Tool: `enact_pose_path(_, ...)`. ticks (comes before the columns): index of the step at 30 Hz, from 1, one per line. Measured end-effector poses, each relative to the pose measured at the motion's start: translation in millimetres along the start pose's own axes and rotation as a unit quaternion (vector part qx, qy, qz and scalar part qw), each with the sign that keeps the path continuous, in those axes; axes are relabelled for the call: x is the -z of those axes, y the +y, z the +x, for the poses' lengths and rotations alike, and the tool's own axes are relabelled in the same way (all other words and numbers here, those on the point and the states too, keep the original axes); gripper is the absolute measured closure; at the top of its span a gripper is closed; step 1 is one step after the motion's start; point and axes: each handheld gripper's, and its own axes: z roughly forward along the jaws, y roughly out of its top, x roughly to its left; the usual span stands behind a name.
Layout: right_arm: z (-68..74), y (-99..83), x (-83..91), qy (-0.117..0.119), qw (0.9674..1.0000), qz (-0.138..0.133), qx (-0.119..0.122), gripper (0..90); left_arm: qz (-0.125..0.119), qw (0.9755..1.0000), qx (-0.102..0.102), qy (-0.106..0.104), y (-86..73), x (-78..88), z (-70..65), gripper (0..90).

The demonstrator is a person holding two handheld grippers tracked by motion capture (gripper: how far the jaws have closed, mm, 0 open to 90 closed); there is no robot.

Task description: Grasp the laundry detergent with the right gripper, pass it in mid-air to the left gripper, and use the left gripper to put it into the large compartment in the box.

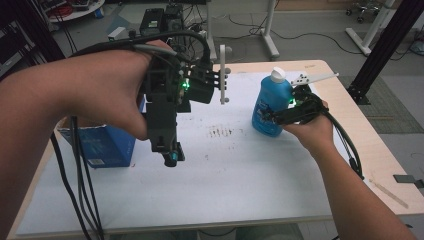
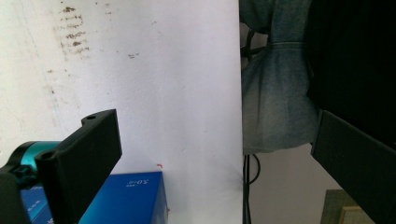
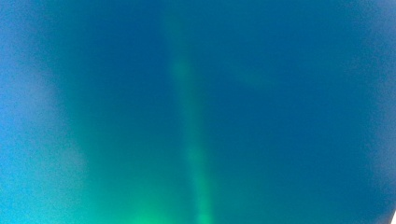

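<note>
1. Nearest in the high view is the left gripper (image 1: 171, 156), a blocky black tool held well above the table (image 1: 240, 185) and pointing down, a green light glowing on its body and thick black cables hanging from the hand (image 1: 107, 95) that grips it.
2. The left gripper view looks along that tool's own two flat, matte black jaws, which stand spread wide with nothing between them; a teal ring sits at the base of one jaw.
3. Under and just beside the left tool lies a blue box (image 1: 107, 145) of glossy card with crisp edges and white print; the left gripper view shows one corner of it (image 2: 135, 196) close to the teal-ringed jaw.
4. The left gripper view also shows the table's white covering as a slightly grainy sheet with dark smudges (image 2: 72, 30), and beyond its edge, faded blue denim (image 2: 275, 102) and a dangling black cable.
5. Farther off, across the table from the left tool, the right gripper (image 1: 280, 116) lies level in the right hand (image 1: 312, 130), its jaws set against the sides of a blue bottle (image 1: 270, 107).
6. The bottle stands upright on the white sheet, smooth rounded plastic with a white cap and a printed label, right at the right tool's tip.
7. The right gripper view gives a blurred blue-green surface (image 3: 196, 93) pressed up to the lens, with a faint pale streak down it; whether the pads are actually pinching the bottle I cannot tell.
</note>
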Motion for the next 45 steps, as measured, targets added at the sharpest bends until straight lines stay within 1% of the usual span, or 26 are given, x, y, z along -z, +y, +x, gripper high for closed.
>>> enact_pose_path(3, 0.5, 0.0, 1.8, 0.0, 0.9999, -0.012, 0.002, 13.2, 0.003, 1.0, -0.001, 0.0, 0.7, -0.5, 1.5, 1.7)
enact_pose_path(4, 0.9, 0.1, 2.3, 0.003, 0.9998, -0.018, 0.001, 13.2, 0.003, 1.0, -0.002, 0.001, 0.9, -0.6, 1.8, 1.7)
enact_pose_path(6, 0.9, 0.2, 2.2, 0.001, 0.9998, -0.019, 0.002, 14.1, 0.002, 1.0, 0.0, 0.0, 1.5, -1.0, 2.0, 1.7)
enact_pose_path(8, 0.6, 0.1, 2.1, 0.002, 0.9998, -0.02, 0.002, 15.3, -0.001, 1.0, -0.001, -0.001, 1.8, -1.4, 2.1, 1.7)
enact_pose_path(9, 1.0, -0.3, 1.6, -0.001, 0.9998, -0.02, 0.004, 15.9, 0.001, 1.0, -0.002, -0.002, 2.1, -1.2, 2.3, 1.7)
enact_pose_path(12, 0.9, -1.0, 0.5, 0.0, 0.9998, -0.019, 0.003, 16.4, 0.002, 1.0, -0.003, -0.001, 1.8, -1.3, 3.0, 1.6)
enact_pose_path(13, 1.0, -1.3, 0.0, 0.002, 0.9998, -0.018, 0.002, 16.7, 0.001, 1.0, 0.001, 0.0, 1.3, -1.6, 2.9, 1.7)
enact_pose_path(15, 1.0, -1.9, -0.7, 0.0, 0.9998, -0.018, 0.004, 16.8, 0.004, 1.0, -0.001, 0.001, 0.7, -1.7, 3.7, 1.7)
enact_pose_path(17, 0.9, -2.7, -1.0, 0.004, 0.9998, -0.019, 0.003, 19.6, 0.001, 1.0, 0.003, 0.0, 0.0, -2.3, 4.1, 1.7)
enact_pose_path(19, 1.0, -3.2, -1.4, 0.005, 0.9998, -0.02, 0.004, 19.6, 0.005, 1.0, 0.001, -0.001, 0.0, -2.1, 5.1, 1.7)
enact_pose_path(22, 0.8, -3.5, -1.8, 0.002, 0.9998, -0.019, 0.005, 19.7, 0.004, 1.0, 0.005, -0.001, -0.1, -3.1, 5.6, 1.6)
enact_pose_path(23, 0.4, -3.5, -1.7, 0.003, 0.9998, -0.021, 0.004, 19.7, 0.003, 1.0, 0.003, -0.001, -0.2, -3.4, 5.9, 1.7)
enact_pose_path(25, -0.1, -3.9, -0.8, 0.004, 0.9997, -0.023, 0.004, 23.8, 0.004, 1.0, 0.004, -0.002, -0.4, -3.5, 6.1, 1.7)
enact_pose_path(30, -0.3, -4.1, -0.9, 0.005, 0.9996, -0.026, 0.004, 25.1, 0.004, 1.0, 0.007, -0.003, -1.0, -3.3, 7.2, 1.7)
enact_pose_path(34, -0.1, -4.2, -1.1, 0.005, 0.9996, -0.028, 0.007, 28.1, 0.004, 1.0, 0.005, -0.002, -0.5, -3.9, 8.1, 1.7)
enact_pose_path(36, 0.2, -5.0, -1.7, 0.005, 0.9996, -0.027, 0.008, 28.2, 0.006, 1.0, 0.005, -0.003, -0.1, -4.3, 9.0, 1.7)
enact_pose_path(40, -0.7, -6.4, -2.1, 0.008, 0.9995, -0.03, 0.005, 29.5, 0.006, 0.9999, 0.008, -0.004, -0.6, -5.1, 10.0, 1.7)
enact_pose_path(43, 0.1, -6.5, -2.8, 0.01, 0.9994, -0.034, 0.008, 32.0, 0.006, 0.9999, 0.008, -0.005, -1.3, -6.0, 11.3, 1.7)
enact_pose_path(45, 0.6, -6.6, -3.3, 0.01, 0.9993, -0.036, 0.011, 32.3, 0.006, 0.9999, 0.012, -0.005, -2.0, -6.8, 11.8, 1.7)
